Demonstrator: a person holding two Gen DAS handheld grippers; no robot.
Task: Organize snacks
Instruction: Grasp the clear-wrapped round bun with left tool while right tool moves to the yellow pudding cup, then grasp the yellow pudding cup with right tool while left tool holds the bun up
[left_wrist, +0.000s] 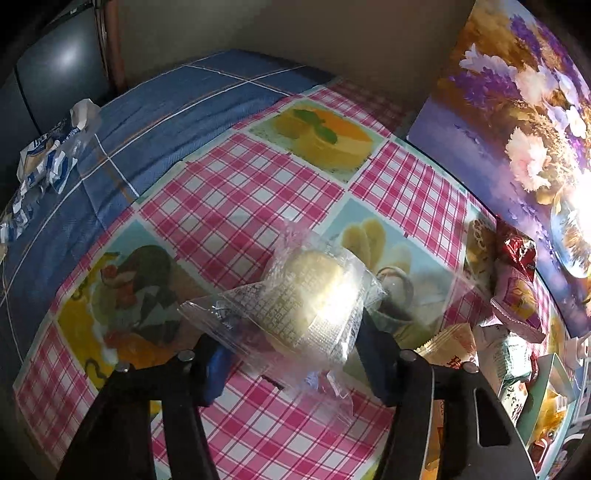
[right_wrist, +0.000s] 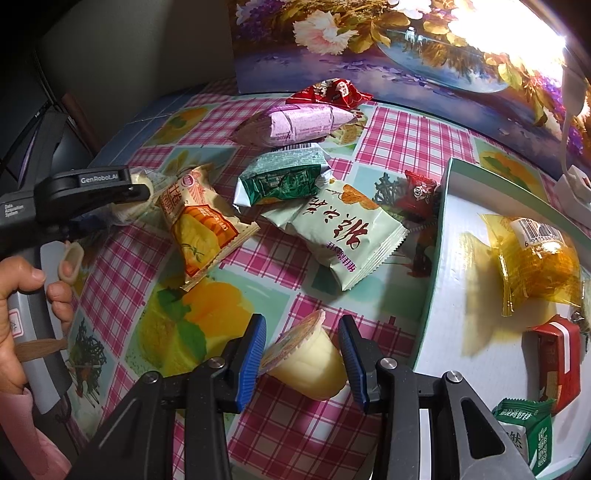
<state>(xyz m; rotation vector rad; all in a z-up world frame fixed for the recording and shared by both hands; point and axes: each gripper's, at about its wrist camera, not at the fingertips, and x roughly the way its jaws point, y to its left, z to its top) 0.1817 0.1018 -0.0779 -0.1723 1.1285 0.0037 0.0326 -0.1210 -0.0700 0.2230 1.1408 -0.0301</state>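
Between the spread blue pads of the right gripper (right_wrist: 302, 360), a jelly cup (right_wrist: 308, 363) on its side on the counter (right_wrist: 332, 435), not yet clamped. Left gripper (left_wrist: 291, 354) clamped on a clear-wrapped cake (left_wrist: 314, 291). Further out, loose snack packs (right_wrist: 354, 236) beside the tray (right_wrist: 439, 236).

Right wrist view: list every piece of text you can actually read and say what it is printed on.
"GenRobot.AI": on the left tool, along its upper finger.
"Data Acquisition System": small print on the same tool's body, just legible.
Barcode digits starting "6 9": on the label of the yellow-wrapped snack in the box; the rest is too blurred.
Chinese characters on the pale green packet and the orange packet: visible but not reliably readable.
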